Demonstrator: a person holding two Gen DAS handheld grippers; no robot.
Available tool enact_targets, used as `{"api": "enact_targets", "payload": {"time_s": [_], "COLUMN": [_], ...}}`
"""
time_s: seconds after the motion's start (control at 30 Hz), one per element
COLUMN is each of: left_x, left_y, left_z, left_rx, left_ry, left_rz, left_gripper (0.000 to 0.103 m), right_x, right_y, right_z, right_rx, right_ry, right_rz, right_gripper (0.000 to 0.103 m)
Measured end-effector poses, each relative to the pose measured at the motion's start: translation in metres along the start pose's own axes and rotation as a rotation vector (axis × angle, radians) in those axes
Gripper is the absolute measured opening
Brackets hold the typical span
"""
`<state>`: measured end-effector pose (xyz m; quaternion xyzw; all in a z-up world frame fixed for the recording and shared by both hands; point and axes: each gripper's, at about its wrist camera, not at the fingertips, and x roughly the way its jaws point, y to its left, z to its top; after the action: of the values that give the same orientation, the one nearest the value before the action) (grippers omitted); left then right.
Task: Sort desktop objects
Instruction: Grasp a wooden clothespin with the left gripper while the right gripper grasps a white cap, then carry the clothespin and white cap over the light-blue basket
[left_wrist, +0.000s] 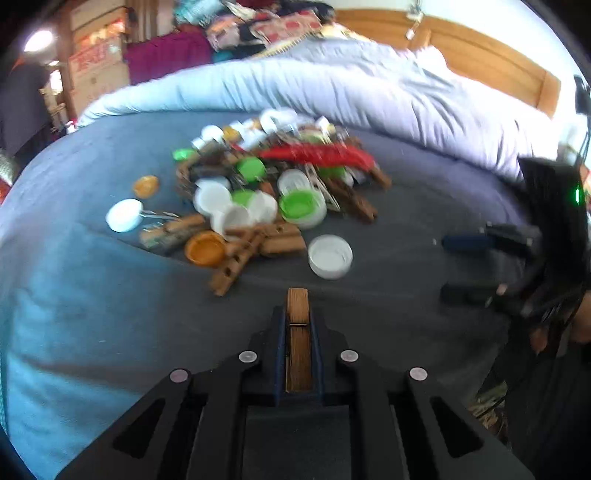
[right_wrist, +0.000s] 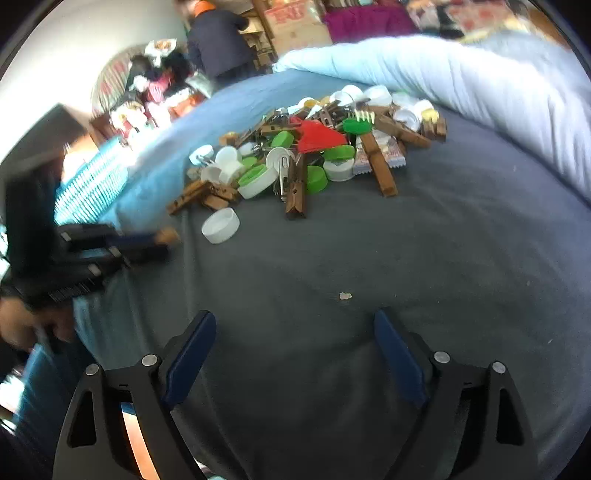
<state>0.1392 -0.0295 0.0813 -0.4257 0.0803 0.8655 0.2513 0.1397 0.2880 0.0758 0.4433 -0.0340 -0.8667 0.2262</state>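
My left gripper (left_wrist: 297, 314) is shut on a wooden clothespin (left_wrist: 297, 332) that lies lengthwise between its jaws, above the grey bed sheet (left_wrist: 388, 295). It also shows at the left of the right wrist view (right_wrist: 162, 242). A mixed pile (left_wrist: 273, 184) of wooden clothespins, white, green and orange bottle caps and a red plastic piece (left_wrist: 325, 155) lies ahead. A single white cap (left_wrist: 330, 256) sits nearest my left gripper. My right gripper (right_wrist: 295, 317) is open and empty over bare sheet, and shows at the right of the left wrist view (left_wrist: 461, 266). The pile shows in the right wrist view (right_wrist: 306, 151).
A rolled pale blue duvet (left_wrist: 332, 88) runs behind the pile. A wooden headboard (left_wrist: 480, 55) is at the back right. A person in dark clothes (right_wrist: 218, 40) stands beyond the bed among boxes and clutter. A small white crumb (right_wrist: 345, 295) lies on the sheet.
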Motion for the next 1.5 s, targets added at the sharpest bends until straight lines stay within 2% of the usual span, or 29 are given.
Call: {"api": "enact_targets", "payload": {"time_s": [0.07, 0.1, 0.23, 0.3, 0.43, 0.6, 0.7, 0.8, 0.87, 0.9, 1.03, 1.27, 1.5], "left_x": [-0.012, -0.019, -0.036, -0.037, -0.04, -0.036, -0.034, -0.032, -0.032, -0.033, -0.039, -0.067, -0.1], "left_y": [0.008, 0.012, 0.026, 0.028, 0.024, 0.025, 0.023, 0.021, 0.02, 0.02, 0.02, 0.026, 0.036], "left_z": [0.002, 0.002, 0.003, 0.005, 0.01, 0.008, 0.008, 0.009, 0.009, 0.01, 0.011, 0.023, 0.039], "left_rx": [-0.021, -0.037, -0.073, -0.086, -0.088, -0.1, -0.102, -0.102, -0.103, -0.105, -0.103, -0.107, -0.117], "left_ry": [-0.028, -0.043, -0.071, -0.075, -0.088, -0.082, -0.082, -0.083, -0.085, -0.087, -0.105, -0.178, -0.227], "left_rz": [0.011, 0.019, 0.04, 0.045, 0.062, 0.055, 0.05, 0.044, 0.042, 0.041, 0.047, 0.102, 0.216], "left_gripper": [0.013, 0.013, 0.013, 0.013, 0.013, 0.013, 0.013, 0.013, 0.013, 0.013, 0.013, 0.013, 0.013], "right_x": [-0.006, -0.011, -0.019, -0.006, 0.028, 0.049, 0.058, 0.063, 0.067, 0.068, 0.059, 0.026, -0.008], "right_y": [0.011, 0.017, 0.034, 0.041, 0.052, 0.071, 0.073, 0.073, 0.072, 0.07, 0.064, 0.059, 0.071], "right_z": [0.0, 0.001, 0.02, 0.034, 0.052, 0.052, 0.053, 0.056, 0.057, 0.058, 0.056, 0.061, 0.086], "right_rx": [-0.048, -0.065, -0.065, -0.069, -0.092, -0.181, -0.196, -0.203, -0.205, -0.201, -0.167, -0.124, -0.126], "right_ry": [-0.029, -0.055, -0.168, -0.162, -0.1, -0.063, -0.052, -0.042, -0.032, -0.027, -0.039, -0.086, -0.157], "right_rz": [-0.055, -0.047, 0.025, 0.059, 0.073, 0.03, -0.02, -0.034, -0.042, -0.046, -0.035, -0.029, -0.007], "right_gripper": [0.074, 0.066, 0.065, 0.062, 0.046, 0.046, 0.044, 0.044, 0.041, 0.031, 0.03, 0.03, 0.03]}}
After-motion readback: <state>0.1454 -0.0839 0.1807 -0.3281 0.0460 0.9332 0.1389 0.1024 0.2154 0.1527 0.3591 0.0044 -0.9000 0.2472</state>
